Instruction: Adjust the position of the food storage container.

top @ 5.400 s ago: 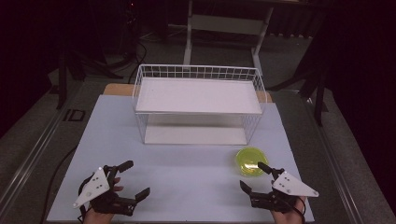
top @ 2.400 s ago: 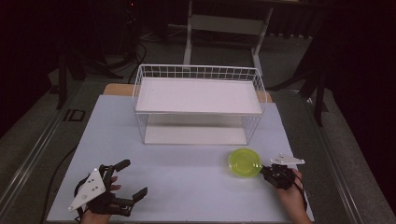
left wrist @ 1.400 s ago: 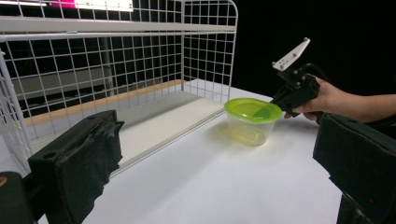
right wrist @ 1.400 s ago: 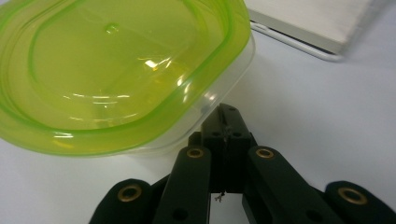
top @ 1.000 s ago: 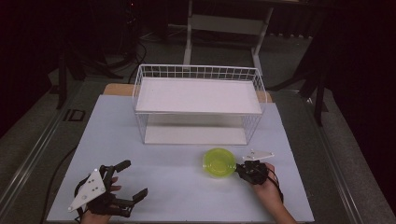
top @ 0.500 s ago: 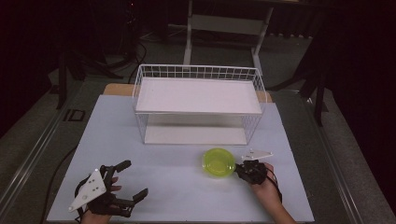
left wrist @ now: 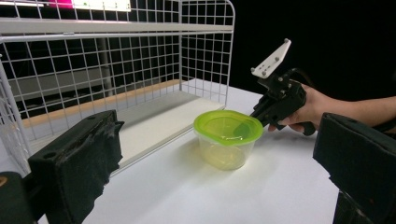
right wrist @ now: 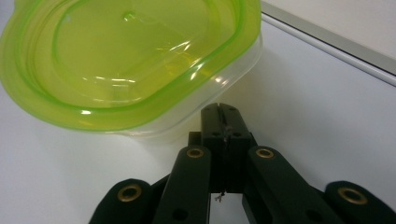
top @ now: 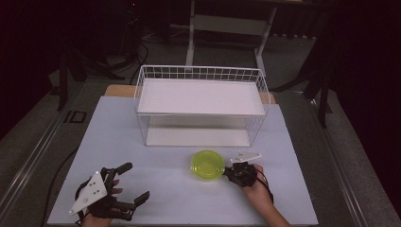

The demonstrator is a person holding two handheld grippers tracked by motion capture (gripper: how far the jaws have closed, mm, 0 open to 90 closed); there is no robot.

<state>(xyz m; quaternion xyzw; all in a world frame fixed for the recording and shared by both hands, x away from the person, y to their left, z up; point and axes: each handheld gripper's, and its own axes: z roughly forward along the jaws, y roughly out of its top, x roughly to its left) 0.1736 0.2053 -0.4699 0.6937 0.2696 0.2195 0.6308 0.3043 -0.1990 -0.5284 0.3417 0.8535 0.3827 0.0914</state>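
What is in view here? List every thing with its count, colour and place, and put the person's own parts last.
container: one, clear tub with a lime-green lid, on the table in front of the rack, right of centre.
wire rack: one, white, two-level, at the far middle of the table.
table: one, white top, under everything.
stand: one, pale grey, on the floor behind the table.
right gripper: one, black with a grey plate on top, at the container's right side, jaws closed together against the tub just below the lid.
left gripper: one, black with a grey plate, near left of the table, jaws wide apart and holding nothing.
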